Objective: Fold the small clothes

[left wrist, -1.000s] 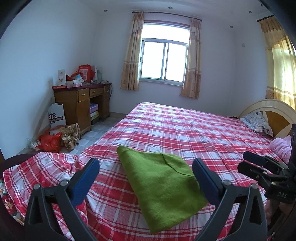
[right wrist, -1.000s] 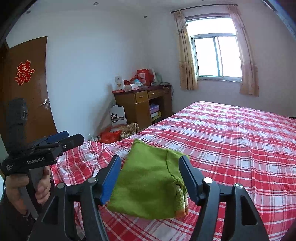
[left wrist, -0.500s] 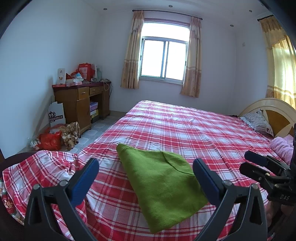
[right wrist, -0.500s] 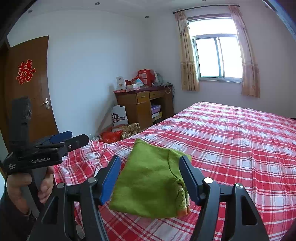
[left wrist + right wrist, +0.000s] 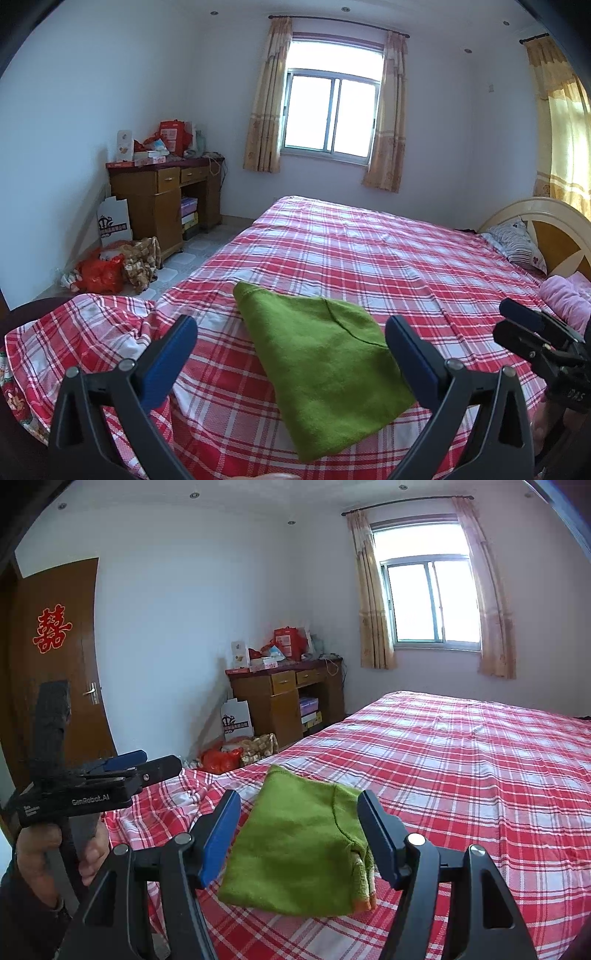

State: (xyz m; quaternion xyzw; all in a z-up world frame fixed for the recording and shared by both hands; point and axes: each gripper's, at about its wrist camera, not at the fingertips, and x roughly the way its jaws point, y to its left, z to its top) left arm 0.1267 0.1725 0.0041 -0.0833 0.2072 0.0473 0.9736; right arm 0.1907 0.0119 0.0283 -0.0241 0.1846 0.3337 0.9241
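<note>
A small green garment (image 5: 321, 365) (image 5: 299, 849) lies folded flat on the red plaid bedspread (image 5: 369, 258) (image 5: 461, 757), near the bed's front edge. An orange hem shows at its near right corner in the right wrist view. My left gripper (image 5: 291, 358) hovers above it, open, with nothing between its blue pads. My right gripper (image 5: 299, 834) also hangs open over the garment, apart from the cloth. Each gripper appears from the side in the other's view: the right gripper (image 5: 532, 332) at the far right edge, the left gripper (image 5: 122, 771) held by a hand at the left.
A wooden desk (image 5: 166, 192) with boxes stands against the left wall, with a red bag (image 5: 99, 273) and other bundles on the floor before it. Pillows (image 5: 517, 243) and pink cloth (image 5: 569, 299) lie by the headboard. A brown door (image 5: 55, 664) is at left.
</note>
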